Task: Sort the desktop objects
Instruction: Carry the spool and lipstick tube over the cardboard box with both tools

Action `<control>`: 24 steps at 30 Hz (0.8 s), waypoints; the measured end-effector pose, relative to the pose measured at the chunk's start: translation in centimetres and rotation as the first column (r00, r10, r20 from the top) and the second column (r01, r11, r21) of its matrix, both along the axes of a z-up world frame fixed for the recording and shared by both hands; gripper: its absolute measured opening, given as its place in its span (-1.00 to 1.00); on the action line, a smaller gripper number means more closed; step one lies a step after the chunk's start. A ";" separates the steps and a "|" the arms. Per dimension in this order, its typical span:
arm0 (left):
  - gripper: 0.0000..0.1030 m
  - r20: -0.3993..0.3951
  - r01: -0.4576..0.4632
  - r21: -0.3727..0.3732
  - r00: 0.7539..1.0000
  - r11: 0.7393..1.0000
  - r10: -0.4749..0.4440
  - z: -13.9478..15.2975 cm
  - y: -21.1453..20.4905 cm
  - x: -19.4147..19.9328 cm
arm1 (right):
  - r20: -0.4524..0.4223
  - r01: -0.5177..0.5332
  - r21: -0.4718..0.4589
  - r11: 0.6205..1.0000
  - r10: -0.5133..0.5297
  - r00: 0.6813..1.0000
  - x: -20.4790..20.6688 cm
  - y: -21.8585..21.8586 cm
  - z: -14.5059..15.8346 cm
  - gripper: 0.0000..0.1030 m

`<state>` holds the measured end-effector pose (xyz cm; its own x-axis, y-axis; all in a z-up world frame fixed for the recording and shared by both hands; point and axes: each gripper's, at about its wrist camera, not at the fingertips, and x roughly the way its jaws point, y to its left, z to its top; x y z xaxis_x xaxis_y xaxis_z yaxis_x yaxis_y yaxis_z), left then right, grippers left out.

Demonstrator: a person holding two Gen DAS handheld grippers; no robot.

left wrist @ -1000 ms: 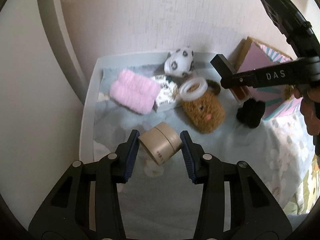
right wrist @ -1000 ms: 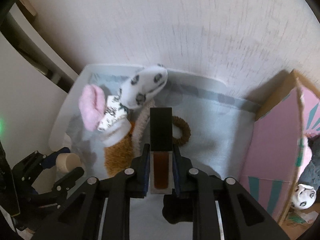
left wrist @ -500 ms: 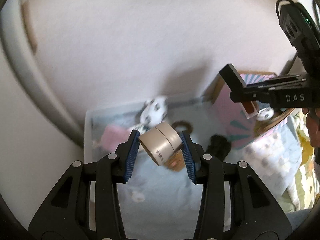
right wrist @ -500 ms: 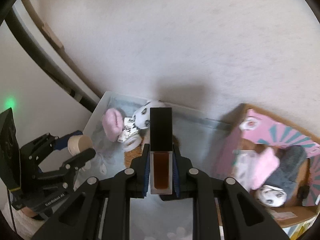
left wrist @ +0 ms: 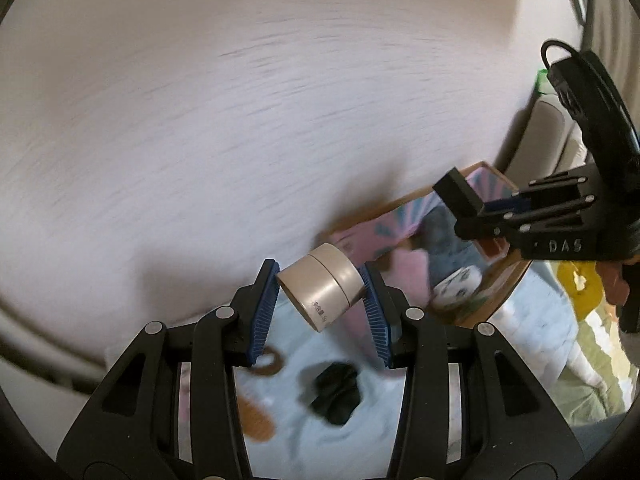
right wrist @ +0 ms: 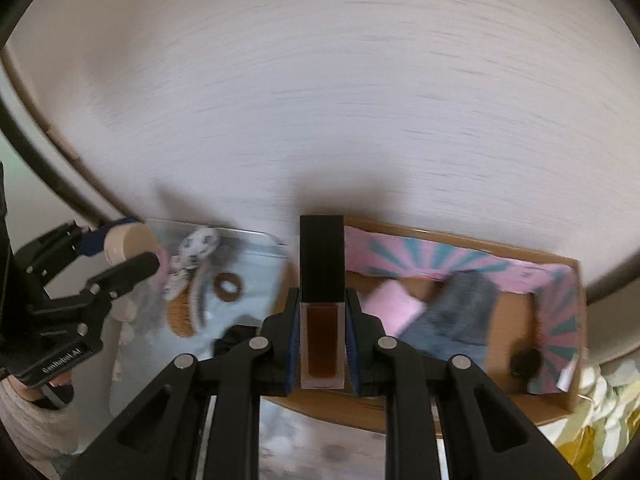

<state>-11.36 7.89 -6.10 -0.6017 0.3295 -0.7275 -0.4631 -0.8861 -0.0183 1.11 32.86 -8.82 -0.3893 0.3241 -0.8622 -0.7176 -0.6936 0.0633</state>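
My left gripper (left wrist: pixel 322 312) is shut on a beige round jar (left wrist: pixel 322 286) and holds it in the air; it also shows in the right wrist view (right wrist: pixel 120 256). My right gripper (right wrist: pixel 322 344) is shut on a brown liquid bottle with a black cap (right wrist: pixel 322 304), held up over the near edge of a cardboard box with pink and teal lining (right wrist: pixel 560 400). The box holds a pink cloth (right wrist: pixel 394 312) and a grey cloth (right wrist: pixel 460 316). The right gripper also shows in the left wrist view (left wrist: pixel 492 208).
A white tray (right wrist: pixel 256 236) at left holds a spotted plush (right wrist: pixel 198 244), a brown hair tie (right wrist: pixel 228 286) and a brown plush (right wrist: pixel 182 316). A black soft item (left wrist: pixel 336 394) lies on the light blue cloth. A pale wall stands behind.
Both grippers have risen and swung right with their objects. The tray has dropped out of centre and the cardboard box has come under the right gripper.
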 end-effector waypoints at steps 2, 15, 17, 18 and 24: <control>-0.25 0.015 0.024 0.005 1.000 1.000 -0.024 -0.1 1.9 -0.8 | 0.010 0.027 -0.002 1.000 -0.027 1.000 1.8 1.1 0.0 -0.65; -0.25 0.130 0.055 -0.029 0.990 0.998 -0.051 -3.8 7.7 -4.3 | 0.043 0.092 -0.044 0.995 -0.090 0.995 7.4 4.7 -1.6 -0.65; -0.25 0.133 0.056 -0.037 0.990 0.998 -0.050 -3.3 7.2 -4.3 | 0.044 0.087 -0.049 0.995 -0.085 0.995 7.4 4.8 -1.7 -0.65; -0.25 0.133 0.056 -0.041 0.990 0.998 -0.051 -3.5 7.3 -4.4 | 0.044 0.083 -0.051 0.995 -0.081 0.996 7.5 4.8 -1.6 -0.65; -0.25 0.136 0.058 -0.068 0.990 0.996 -0.049 -3.7 7.7 -4.5 | 0.051 0.045 -0.056 0.997 -0.042 0.998 6.9 5.2 -2.3 -0.65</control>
